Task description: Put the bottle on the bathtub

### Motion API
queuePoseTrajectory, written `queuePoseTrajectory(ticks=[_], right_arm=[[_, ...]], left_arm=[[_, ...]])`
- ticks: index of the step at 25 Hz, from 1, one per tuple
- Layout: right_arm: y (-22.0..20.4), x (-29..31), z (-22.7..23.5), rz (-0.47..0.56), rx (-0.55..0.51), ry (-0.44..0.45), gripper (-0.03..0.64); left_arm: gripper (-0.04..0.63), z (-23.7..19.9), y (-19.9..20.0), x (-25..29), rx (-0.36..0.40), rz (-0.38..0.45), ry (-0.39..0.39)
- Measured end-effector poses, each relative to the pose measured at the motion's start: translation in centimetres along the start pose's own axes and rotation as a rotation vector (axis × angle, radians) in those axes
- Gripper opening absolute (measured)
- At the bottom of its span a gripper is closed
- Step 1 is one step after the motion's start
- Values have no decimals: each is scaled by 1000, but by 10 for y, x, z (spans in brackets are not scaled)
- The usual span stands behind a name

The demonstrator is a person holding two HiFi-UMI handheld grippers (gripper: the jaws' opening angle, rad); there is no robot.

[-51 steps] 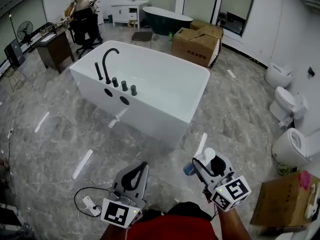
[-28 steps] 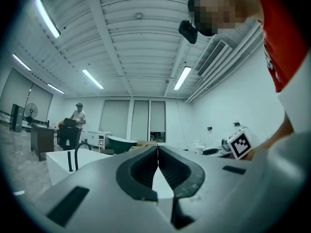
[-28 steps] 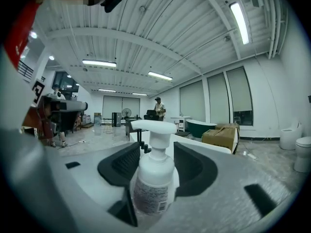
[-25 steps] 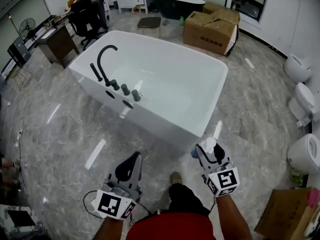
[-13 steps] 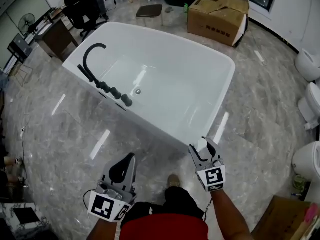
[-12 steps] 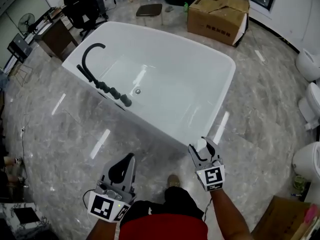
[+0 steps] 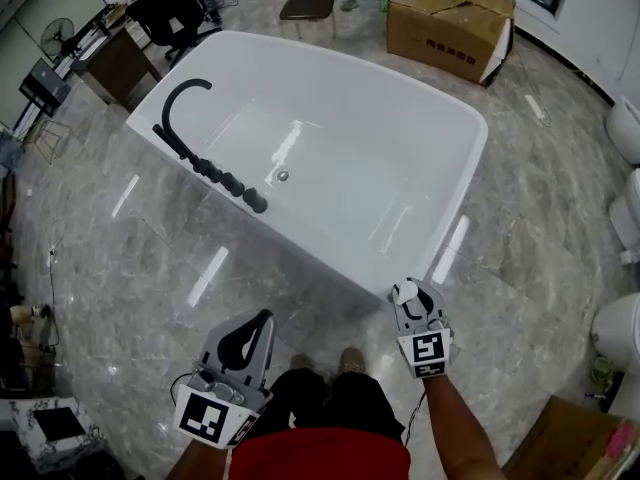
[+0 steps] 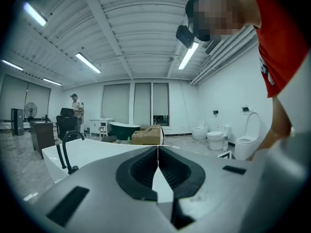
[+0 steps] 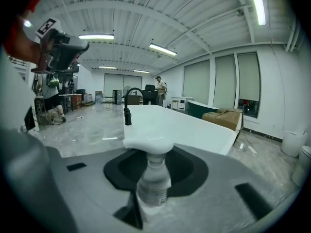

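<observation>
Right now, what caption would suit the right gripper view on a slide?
The right claw, shut on a white-capped bottle, faces the white bathtub ahead.

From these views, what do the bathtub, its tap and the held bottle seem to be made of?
Bathtub: glossy white, likely acrylic or ceramic; bright highlights streak it. Tap: matte black, probably coated metal. Bottle: clear plastic, judging by its see-through body.

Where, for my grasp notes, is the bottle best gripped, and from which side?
Grip the bottle on its round body below the cap, from the side, fingers either side: it stands upright and narrows at the neck, as the right gripper holds it.
</observation>
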State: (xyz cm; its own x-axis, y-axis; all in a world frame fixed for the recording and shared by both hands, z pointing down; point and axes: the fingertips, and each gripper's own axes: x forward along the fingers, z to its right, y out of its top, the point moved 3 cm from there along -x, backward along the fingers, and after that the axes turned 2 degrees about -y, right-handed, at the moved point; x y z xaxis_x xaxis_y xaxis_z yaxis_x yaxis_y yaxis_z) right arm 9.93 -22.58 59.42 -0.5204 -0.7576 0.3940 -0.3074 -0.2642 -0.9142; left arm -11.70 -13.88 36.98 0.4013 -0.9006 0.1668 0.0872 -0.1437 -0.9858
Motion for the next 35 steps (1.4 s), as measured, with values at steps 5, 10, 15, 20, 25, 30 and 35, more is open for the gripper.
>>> queuePoseTrajectory(ticks=[5, 10, 15, 20, 25, 30, 35], right_arm=[[1, 4, 3, 20, 25, -19, 114], [0, 3, 5, 18, 29, -50, 115], [-7, -4, 5, 4, 34, -66, 119], [-8, 0, 10, -2, 40, -77, 181], [-11, -4, 14, -2, 60, -50, 239], [-13, -6, 13, 1, 97, 1, 246], [-17, -4, 16, 14, 193, 40, 281]], left_arm=[[11, -2, -1, 7, 5, -20, -25], [11, -3, 0, 12, 2, -24, -56], [11, -4, -1, 15, -1, -23, -83], [11, -4, -6, 20, -7, -20, -104], [11, -1, -8, 23, -12, -27, -121], [11, 4, -11, 26, -15, -30, -137], [11, 7, -12, 29, -16, -43, -147]])
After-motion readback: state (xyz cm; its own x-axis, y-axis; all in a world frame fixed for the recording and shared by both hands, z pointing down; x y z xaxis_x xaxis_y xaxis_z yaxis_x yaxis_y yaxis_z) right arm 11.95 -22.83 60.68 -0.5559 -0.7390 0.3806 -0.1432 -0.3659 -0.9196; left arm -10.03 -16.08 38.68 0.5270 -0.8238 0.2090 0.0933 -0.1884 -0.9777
